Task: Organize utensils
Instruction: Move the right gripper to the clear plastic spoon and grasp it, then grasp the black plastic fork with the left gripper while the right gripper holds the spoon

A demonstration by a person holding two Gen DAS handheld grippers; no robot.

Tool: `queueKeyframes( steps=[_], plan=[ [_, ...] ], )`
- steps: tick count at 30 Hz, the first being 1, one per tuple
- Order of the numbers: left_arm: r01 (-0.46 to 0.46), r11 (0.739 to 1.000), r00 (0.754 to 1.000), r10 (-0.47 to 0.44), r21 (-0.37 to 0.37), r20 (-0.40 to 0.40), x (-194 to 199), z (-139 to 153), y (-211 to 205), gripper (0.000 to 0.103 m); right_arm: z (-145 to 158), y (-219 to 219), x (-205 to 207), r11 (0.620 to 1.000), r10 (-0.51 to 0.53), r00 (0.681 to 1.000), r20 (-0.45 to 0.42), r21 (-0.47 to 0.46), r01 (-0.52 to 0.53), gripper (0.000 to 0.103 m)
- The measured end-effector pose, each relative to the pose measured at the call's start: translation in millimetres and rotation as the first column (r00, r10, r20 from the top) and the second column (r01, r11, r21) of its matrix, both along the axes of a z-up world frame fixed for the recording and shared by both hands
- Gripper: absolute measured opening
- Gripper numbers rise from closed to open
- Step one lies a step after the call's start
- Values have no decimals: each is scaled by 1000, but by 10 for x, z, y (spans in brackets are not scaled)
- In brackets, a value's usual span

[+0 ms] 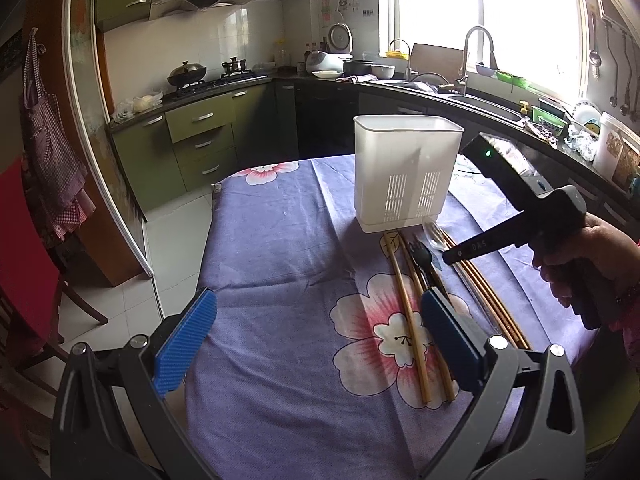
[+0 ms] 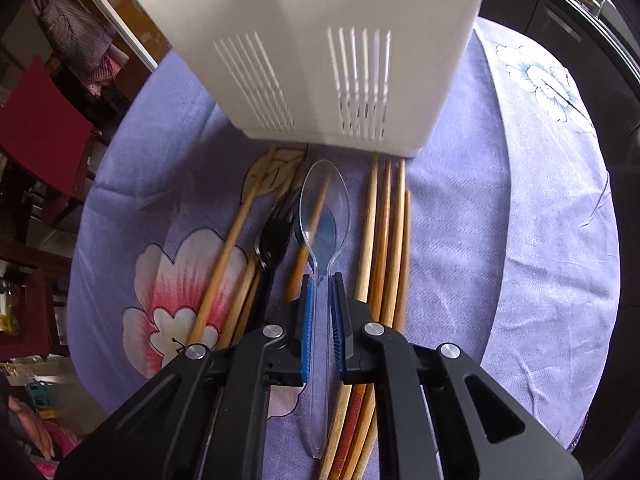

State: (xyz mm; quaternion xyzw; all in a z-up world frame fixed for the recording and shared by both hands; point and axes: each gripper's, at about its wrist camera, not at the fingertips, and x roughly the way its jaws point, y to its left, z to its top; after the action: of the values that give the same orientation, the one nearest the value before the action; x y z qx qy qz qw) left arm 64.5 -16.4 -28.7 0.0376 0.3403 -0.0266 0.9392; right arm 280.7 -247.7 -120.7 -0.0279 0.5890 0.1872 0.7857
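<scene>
A white slotted utensil holder (image 1: 406, 172) stands on the purple flowered tablecloth (image 1: 280, 248); it fills the top of the right wrist view (image 2: 320, 60). In front of it lie several wooden chopsticks (image 1: 408, 312), a black fork (image 1: 424, 258) and more chopsticks (image 2: 384, 240). My right gripper (image 2: 322, 280) is shut on the handle of a clear plastic spoon (image 2: 324, 208), bowl pointing at the holder, above the black fork (image 2: 274, 236). The spoon (image 1: 434, 236) also shows in the left wrist view by the right gripper (image 1: 452, 256). My left gripper (image 1: 316, 340) is open and empty above the cloth.
A red chair (image 1: 24, 280) stands left of the table. The dark counter with sink and faucet (image 1: 476, 60) runs behind and to the right. Green cabinets (image 1: 200, 132) and a stove with a wok (image 1: 186, 74) are at the back.
</scene>
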Motion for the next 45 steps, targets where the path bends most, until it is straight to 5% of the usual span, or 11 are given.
queueKeyframes(
  steps=[8,15,17,19,21,34,45],
  plan=[
    [48,999,992,-48,-1,-119,468,-166,-493,97,360,-77,41,998,2,996,87,58,-7,10],
    [65,998,958,-62,1,-279,933,-557,-923,97,360,-384,112,998,-23,995,97,55,17,10],
    [54,999,945,-52,-2,-324,1070,-662,-993,89,324,-456,134,998,-29,995,93,57,24,10],
    [42,999,929,-44,-13,-366,1187,-756,-1035,69,292,-515,141,998,-31,996,89,58,26,10],
    [34,999,916,-40,-20,-400,1278,-820,-1076,67,286,-597,140,998,-33,996,89,64,27,10],
    [-31,997,901,58,70,-429,1520,-879,-1097,50,333,-717,107,996,-29,994,105,91,19,9],
    [20,998,882,11,61,-471,1589,-980,-1268,46,338,-741,107,995,-31,994,102,96,21,9]
  ],
)
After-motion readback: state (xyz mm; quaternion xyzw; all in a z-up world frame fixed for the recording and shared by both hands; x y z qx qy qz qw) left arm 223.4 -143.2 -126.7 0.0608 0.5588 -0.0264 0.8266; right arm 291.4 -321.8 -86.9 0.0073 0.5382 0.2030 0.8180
